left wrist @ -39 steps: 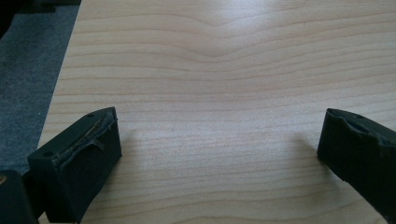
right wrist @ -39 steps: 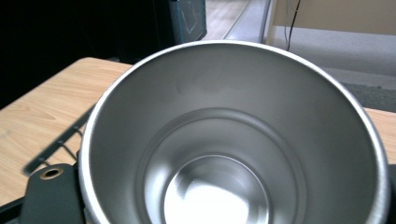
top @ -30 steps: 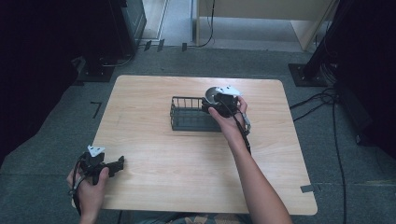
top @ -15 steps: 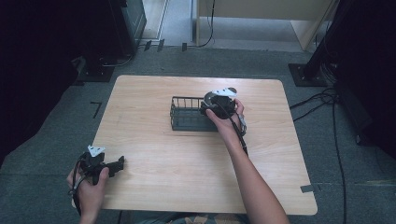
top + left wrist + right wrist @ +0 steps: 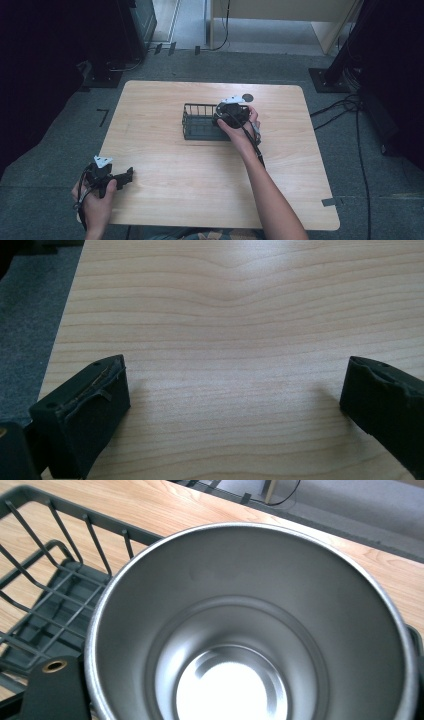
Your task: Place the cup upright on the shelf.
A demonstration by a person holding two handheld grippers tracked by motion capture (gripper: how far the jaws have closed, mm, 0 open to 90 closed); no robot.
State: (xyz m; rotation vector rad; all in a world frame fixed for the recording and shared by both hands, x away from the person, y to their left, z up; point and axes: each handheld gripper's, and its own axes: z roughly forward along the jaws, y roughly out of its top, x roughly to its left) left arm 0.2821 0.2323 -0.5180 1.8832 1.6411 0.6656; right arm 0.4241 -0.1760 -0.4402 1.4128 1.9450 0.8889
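Right tool (image 5: 220,116), clenched on the rim of a round stainless-steel cup (image 5: 250,630), holds it over the black wire rack (image 5: 200,122) at frame centre, so setting down and release remain.

right gripper (image 5: 231,114) | shifted slightly from the 3 o'clock end of the wire rack (image 5: 199,122), inward toward 9 o'clock over its rim | steel cup (image 5: 250,630) moved along with it, now hidden under the gripper in the high view; mouth open toward the right gripper view
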